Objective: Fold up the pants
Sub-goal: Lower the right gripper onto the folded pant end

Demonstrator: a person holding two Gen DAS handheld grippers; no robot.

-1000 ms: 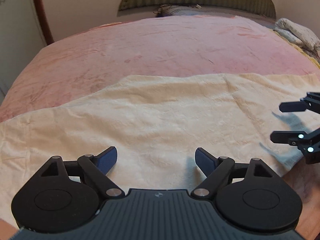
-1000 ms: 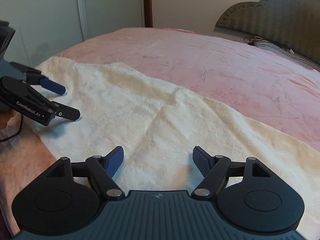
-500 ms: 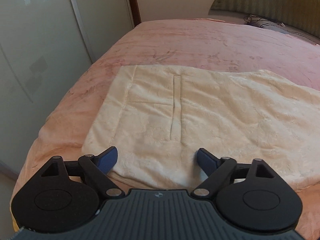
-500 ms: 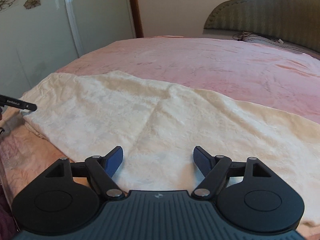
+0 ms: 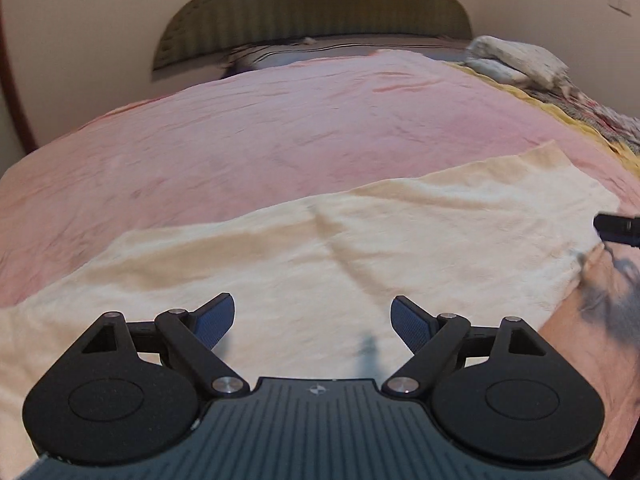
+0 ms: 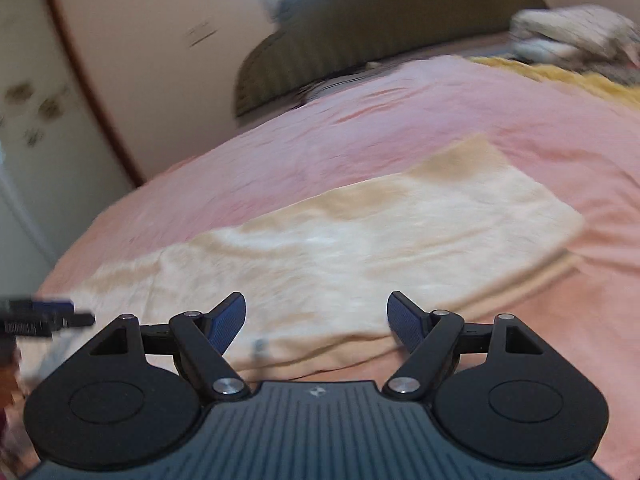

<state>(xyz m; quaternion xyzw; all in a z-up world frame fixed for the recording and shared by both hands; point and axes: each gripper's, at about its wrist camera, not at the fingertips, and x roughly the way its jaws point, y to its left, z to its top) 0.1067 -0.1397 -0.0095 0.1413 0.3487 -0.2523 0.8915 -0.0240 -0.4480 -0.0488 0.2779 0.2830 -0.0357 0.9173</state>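
Cream fleece pants [image 5: 360, 256] lie flat along the near side of a pink bed; they also show in the right wrist view [image 6: 360, 252], blurred, with the leg ends at the right. My left gripper [image 5: 312, 318] is open and empty, low over the pants. My right gripper [image 6: 316, 314] is open and empty over the pants' near edge. The right gripper's tip [image 5: 616, 230] shows at the right edge of the left wrist view. The left gripper [image 6: 44, 316] shows at the left edge of the right wrist view.
The pink bedspread [image 5: 280, 136] covers the bed beyond the pants. A dark headboard [image 5: 312, 20] stands at the far end. Bunched light bedding [image 5: 516, 62] lies at the far right. A wardrobe door [image 6: 28, 128] stands to the left.
Both cameras have swung to the right, from the pants' waist end and the wardrobe toward the headboard and the leg ends. Both grippers stay open and empty.
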